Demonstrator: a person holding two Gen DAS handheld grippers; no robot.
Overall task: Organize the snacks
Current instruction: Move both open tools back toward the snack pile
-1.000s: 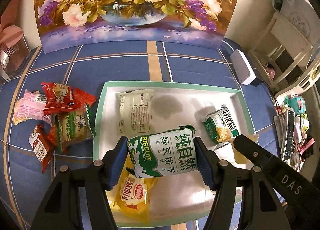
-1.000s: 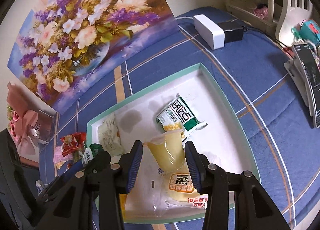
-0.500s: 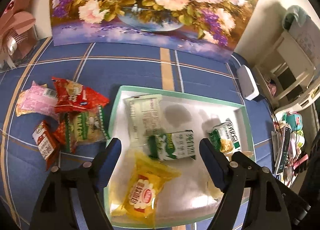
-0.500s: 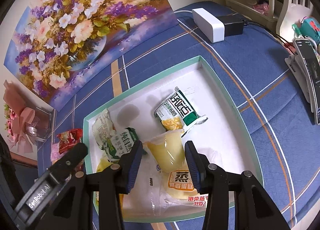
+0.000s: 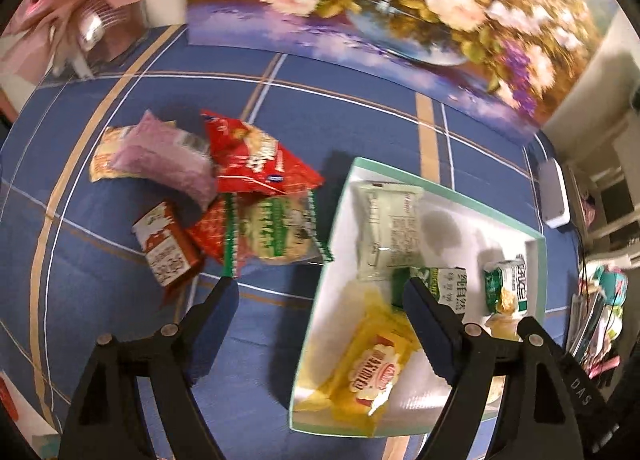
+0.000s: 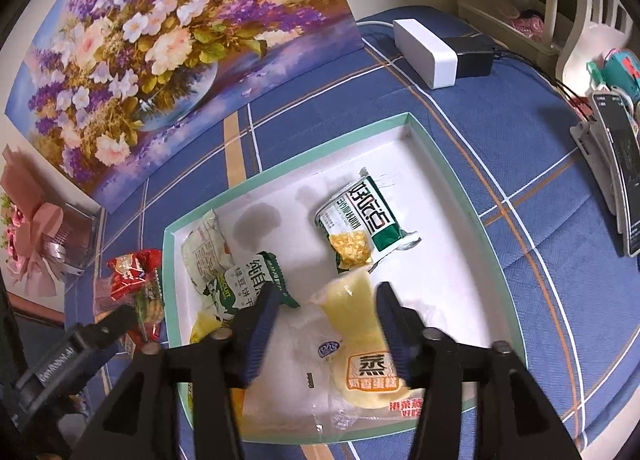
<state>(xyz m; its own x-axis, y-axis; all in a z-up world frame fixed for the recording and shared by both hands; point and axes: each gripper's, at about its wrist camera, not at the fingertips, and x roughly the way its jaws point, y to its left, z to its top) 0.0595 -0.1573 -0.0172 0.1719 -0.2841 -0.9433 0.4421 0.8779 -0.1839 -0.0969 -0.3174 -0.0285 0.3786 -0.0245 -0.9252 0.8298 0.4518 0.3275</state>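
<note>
Your left gripper (image 5: pixel 316 312) is spread wide and empty, between the tray (image 5: pixel 440 190) and the loose snack pile (image 5: pixel 224 196) on the blue surface (image 5: pixel 360 120). Right gripper (image 6: pixel 324 312) stands apart around the steamed-cake packet (image 6: pixel 360 340) in the tray — whether it touches, cannot tell. Packets look light, crinkly, slippery — take the red packet (image 5: pixel 256 164) across its middle; a sealed edge would likely slip.

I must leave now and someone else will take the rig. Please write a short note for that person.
Left tool: open, holds nothing, over the cloth between pile and tray.
Right tool: open around the steamed cake pack, no grip seen.
Done: five packs lie in the tray, among them the green biscuit pack.
Left: the snack pile on the blue cloth.
</note>
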